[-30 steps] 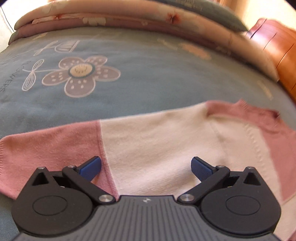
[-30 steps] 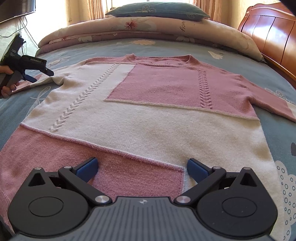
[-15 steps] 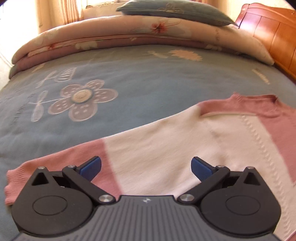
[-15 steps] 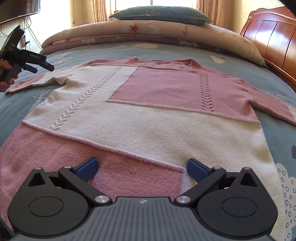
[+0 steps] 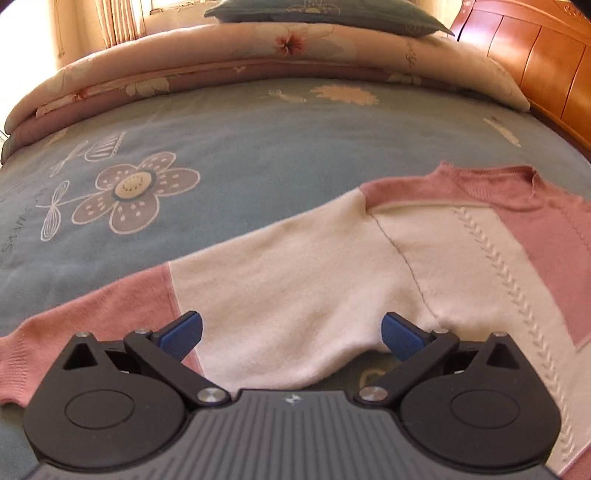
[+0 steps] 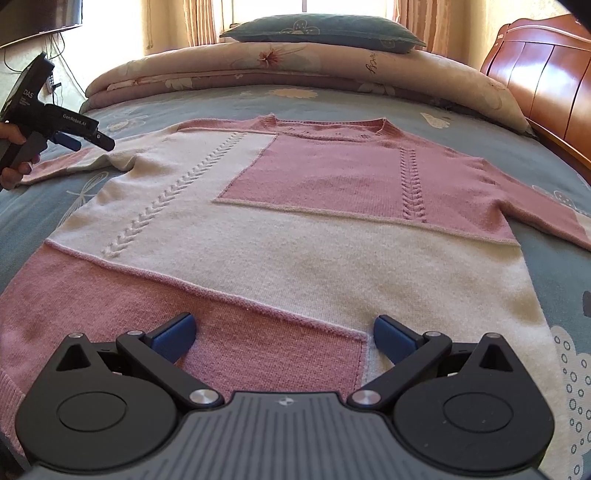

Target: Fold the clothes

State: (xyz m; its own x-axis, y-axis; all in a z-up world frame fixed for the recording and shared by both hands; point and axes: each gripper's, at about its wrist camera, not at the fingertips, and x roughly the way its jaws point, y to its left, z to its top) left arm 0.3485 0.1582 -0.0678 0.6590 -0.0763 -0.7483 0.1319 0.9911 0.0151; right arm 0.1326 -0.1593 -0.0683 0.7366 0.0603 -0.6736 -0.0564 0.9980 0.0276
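Observation:
A pink and cream knit sweater (image 6: 295,229) lies flat, front up, on the bed, neck toward the pillows. Its left sleeve (image 5: 280,288), cream with a pink cuff end, stretches out sideways. My left gripper (image 5: 291,338) hovers open over that sleeve near the armpit, nothing between its blue pads. The right wrist view shows the same left gripper (image 6: 85,138) at far left, held by a hand above the sleeve. My right gripper (image 6: 284,338) stands open just above the sweater's bottom hem, holding nothing.
The bed has a blue-grey flower-print cover (image 5: 229,147). A rolled floral quilt (image 6: 295,70) and a dark pillow (image 6: 321,31) lie at the head. A wooden headboard (image 6: 546,81) stands at the right. Bare cover lies on both sides of the sweater.
The left gripper has pulled back and swung right along the sleeve toward the armpit; more of the sweater's body shows. The right gripper has barely moved. Both stayed open.

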